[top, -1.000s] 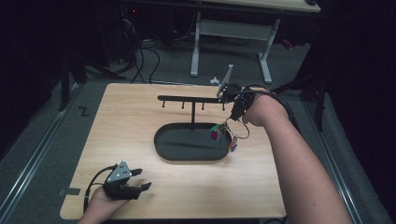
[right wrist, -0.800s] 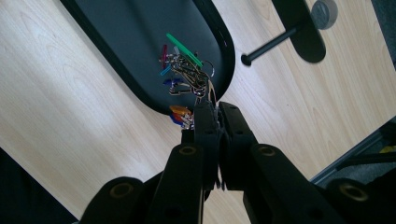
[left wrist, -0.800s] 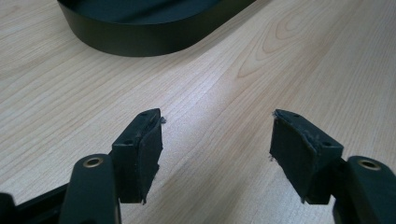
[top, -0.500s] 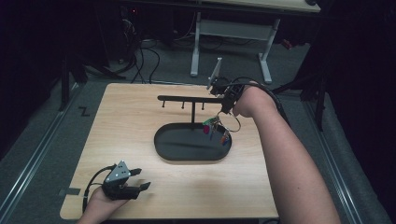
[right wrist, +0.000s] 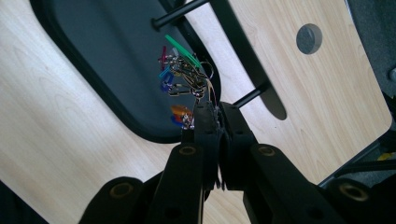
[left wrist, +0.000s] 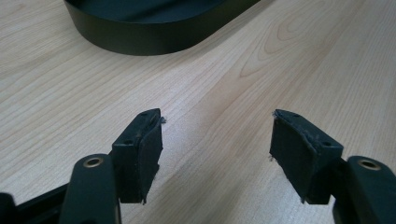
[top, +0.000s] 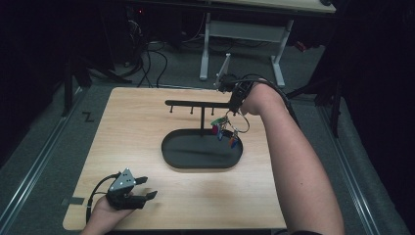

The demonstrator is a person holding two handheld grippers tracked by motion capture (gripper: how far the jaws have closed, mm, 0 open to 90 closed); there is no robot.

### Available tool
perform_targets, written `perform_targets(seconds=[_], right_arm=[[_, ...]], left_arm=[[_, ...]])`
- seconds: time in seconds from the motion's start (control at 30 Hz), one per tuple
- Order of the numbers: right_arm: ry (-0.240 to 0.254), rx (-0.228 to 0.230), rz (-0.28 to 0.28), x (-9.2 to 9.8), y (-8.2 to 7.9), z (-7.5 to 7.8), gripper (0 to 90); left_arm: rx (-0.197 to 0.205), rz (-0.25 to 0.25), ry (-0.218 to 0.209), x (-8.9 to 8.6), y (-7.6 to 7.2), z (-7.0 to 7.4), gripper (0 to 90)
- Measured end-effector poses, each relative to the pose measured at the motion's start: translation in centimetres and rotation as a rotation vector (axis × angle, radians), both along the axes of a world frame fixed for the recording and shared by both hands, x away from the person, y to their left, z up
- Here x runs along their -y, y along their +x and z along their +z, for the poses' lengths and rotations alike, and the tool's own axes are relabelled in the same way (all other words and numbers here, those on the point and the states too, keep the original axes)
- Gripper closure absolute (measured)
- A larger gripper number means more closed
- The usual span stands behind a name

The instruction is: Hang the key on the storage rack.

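The left tool [top: 142, 188] rests low on the worktop [top: 147, 127], jaws spread wide with nothing between them. Beyond it lies the black oval tray [top: 195, 164]. Farther off, the right tool [right wrist: 212, 112] pinches a key bunch [right wrist: 184, 74] dangling below it, beside the rack's bar [top: 195, 103].

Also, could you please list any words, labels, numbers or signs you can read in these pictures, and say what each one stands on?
"Z": a dark mark that reads like this letter, on the grey floor left of the table.
The coloured tags on the key bunch, held by the right gripper, are too small to show any print.
No other text is visible.
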State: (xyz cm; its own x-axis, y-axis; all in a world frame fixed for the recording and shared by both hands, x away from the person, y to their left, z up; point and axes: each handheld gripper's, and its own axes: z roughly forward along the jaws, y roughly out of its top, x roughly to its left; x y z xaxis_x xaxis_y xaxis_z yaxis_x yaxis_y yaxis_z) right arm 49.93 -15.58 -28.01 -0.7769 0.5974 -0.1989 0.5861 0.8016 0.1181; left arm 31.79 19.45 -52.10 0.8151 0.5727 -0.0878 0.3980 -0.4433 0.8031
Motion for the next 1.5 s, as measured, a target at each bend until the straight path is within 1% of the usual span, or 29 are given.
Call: perform_targets(seconds=[0.13,0.2,0.27,0.43,0.53,0.6,0.67,0.73,0.77,0.83,0.87,0.9,1.0,1.03,1.1,1.13,1.17,1.2,1.23,1.27,1.3,1.33,1.37,1.4,1.47,1.5], right_arm=[[0.000,0.000,-0.012,0.3,0.7,-0.4,87.4],[0.002,0.001,-0.013,0.4,0.8,-0.5,87.4],[0.009,0.001,-0.030,0.6,1.0,-0.8,87.4],[0.007,-0.003,-0.028,0.6,1.0,-1.1,87.4],[0.008,0.004,-0.030,0.6,1.1,-1.3,87.3],[0.008,-0.003,-0.034,0.6,1.1,-1.5,87.2],[0.007,0.003,-0.039,0.6,1.2,-1.6,87.0],[0.026,0.011,-0.044,0.5,1.1,-1.7,86.6],[0.026,0.011,-0.044,0.5,1.1,-1.7,86.6],[0.023,0.033,-0.048,0.4,0.9,-1.5,83.4],[0.023,0.033,-0.048,0.4,0.9,-1.5,83.4],[0.030,0.042,-0.050,0.6,0.6,-1.3,82.1],[0.033,0.053,-0.049,0.7,0.3,-1.2,80.7],[0.045,0.070,-0.056,1.0,-0.2,-1.0,78.3],[0.042,0.079,-0.053,1.1,-0.4,-0.9,76.6],[0.051,0.103,-0.065,1.5,-1.1,-0.8,70.6],[0.058,0.110,-0.075,1.7,-1.3,-0.7,67.6],[0.058,0.110,-0.075,1.7,-1.3,-0.7,67.6],[0.085,0.124,-0.091,2.2,-2.0,-0.8,61.1],[0.085,0.124,-0.091,2.2,-2.0,-0.8,61.1],[0.101,0.151,-0.102,2.7,-2.8,-0.9,58.2],[0.101,0.151,-0.102,2.7,-2.8,-0.9,58.2],[0.112,0.158,-0.105,2.8,-3.2,-1.0,57.8],[0.128,0.186,-0.106,3.5,-4.3,-1.4,53.8],[0.136,0.191,-0.106,3.7,-4.5,-1.5,52.4],[0.146,0.200,-0.109,4.0,-5.0,-1.9,50.8]], left_arm=[[-0.003,0.002,-0.001,0.0,0.0,-0.1,34.7],[-0.004,0.003,-0.001,0.0,0.0,-0.1,34.7],[-0.004,0.003,-0.001,0.0,0.0,-0.1,34.8],[-0.004,0.004,0.001,-0.1,0.0,-0.1,34.8],[-0.003,0.004,0.002,0.0,0.0,-0.1,34.8],[-0.003,0.004,0.002,-0.1,0.0,-0.1,34.7],[-0.002,0.004,0.002,-0.1,0.0,-0.1,34.8],[-0.003,0.003,0.003,-0.1,0.0,-0.1,34.8],[-0.003,0.003,0.003,-0.1,0.0,-0.1,34.7],[-0.004,-0.001,0.006,0.0,0.0,-0.1,34.8],[-0.004,-0.001,0.006,0.0,0.0,-0.1,34.8],[-0.006,-0.007,0.011,0.0,0.0,-0.1,34.8],[-0.003,-0.004,0.007,0.1,-0.1,-0.1,34.8],[-0.003,-0.007,0.010,0.1,-0.1,-0.1,34.8],[0.000,-0.005,0.008,0.2,-0.1,-0.1,34.8],[0.000,-0.006,0.011,0.2,-0.1,-0.1,34.8],[-0.002,-0.012,0.014,0.3,-0.1,-0.1,34.7],[-0.002,-0.012,0.014,0.3,-0.1,-0.1,34.8],[-0.001,-0.015,0.016,0.5,-0.1,-0.1,34.8],[-0.001,-0.015,0.016,0.5,-0.1,-0.1,34.7],[-0.001,-0.017,0.017,0.6,0.0,-0.1,34.8],[-0.001,-0.017,0.017,0.6,0.0,-0.1,34.7],[-0.001,-0.020,0.019,0.7,0.0,-0.2,34.7],[-0.001,-0.021,0.022,0.8,0.0,-0.2,34.7],[0.000,-0.023,0.026,0.9,0.1,-0.2,34.7],[0.001,-0.022,0.025,1.0,0.0,-0.3,34.8]])
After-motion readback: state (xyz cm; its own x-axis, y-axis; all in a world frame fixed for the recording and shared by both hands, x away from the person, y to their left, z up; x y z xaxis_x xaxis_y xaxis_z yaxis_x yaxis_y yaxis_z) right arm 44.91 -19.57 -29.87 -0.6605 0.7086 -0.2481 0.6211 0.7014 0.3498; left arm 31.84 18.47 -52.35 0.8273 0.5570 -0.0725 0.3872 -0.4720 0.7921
